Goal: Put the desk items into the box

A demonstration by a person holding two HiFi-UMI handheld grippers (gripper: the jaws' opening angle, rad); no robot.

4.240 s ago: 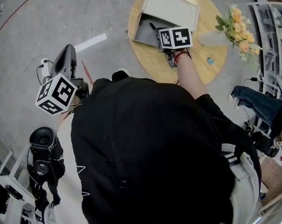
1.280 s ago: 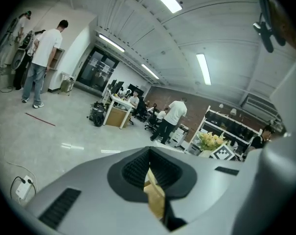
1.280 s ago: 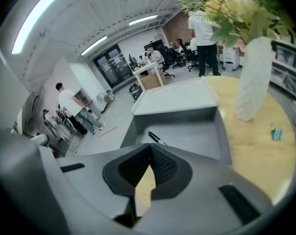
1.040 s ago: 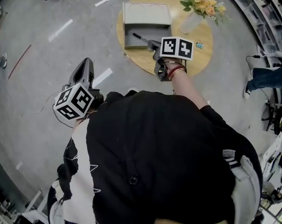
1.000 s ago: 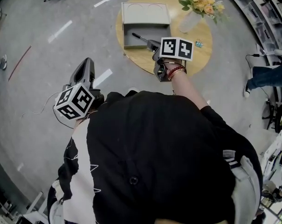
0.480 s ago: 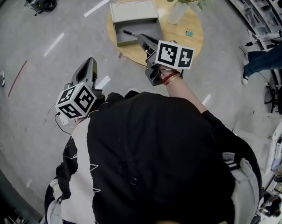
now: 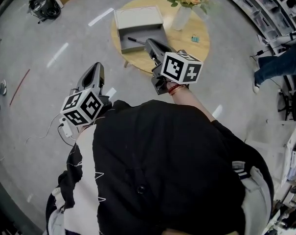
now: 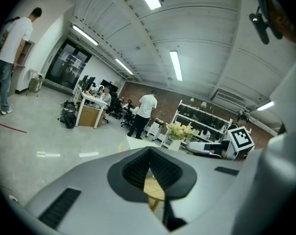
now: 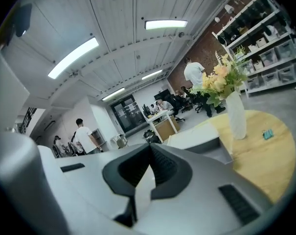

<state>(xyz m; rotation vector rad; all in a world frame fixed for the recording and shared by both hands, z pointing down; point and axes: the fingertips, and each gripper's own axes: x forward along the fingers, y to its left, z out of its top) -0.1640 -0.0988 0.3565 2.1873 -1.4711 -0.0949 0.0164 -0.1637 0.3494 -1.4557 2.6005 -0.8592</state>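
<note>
Pen (image 7: 136, 40) in box (image 7: 138, 17) on table (image 7: 196, 50), vase (image 7: 181, 17) right

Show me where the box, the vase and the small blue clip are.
box (image 7: 138, 17), head view, on its open lid.
vase (image 7: 181, 18), head view, on its white body.
clip (image 7: 194, 38), head view, on its middle.

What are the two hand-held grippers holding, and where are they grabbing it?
Nothing. The left hand-held gripper and the right hand-held gripper each have their jaws shut together, with nothing between them.

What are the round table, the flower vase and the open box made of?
Round table: probably wood or veneer, pale yellow, matt.
Vase: looks like frosted glass or plastic, whitish and cloudy.
Box: likely grey cardboard, flat matt panels.
</note>
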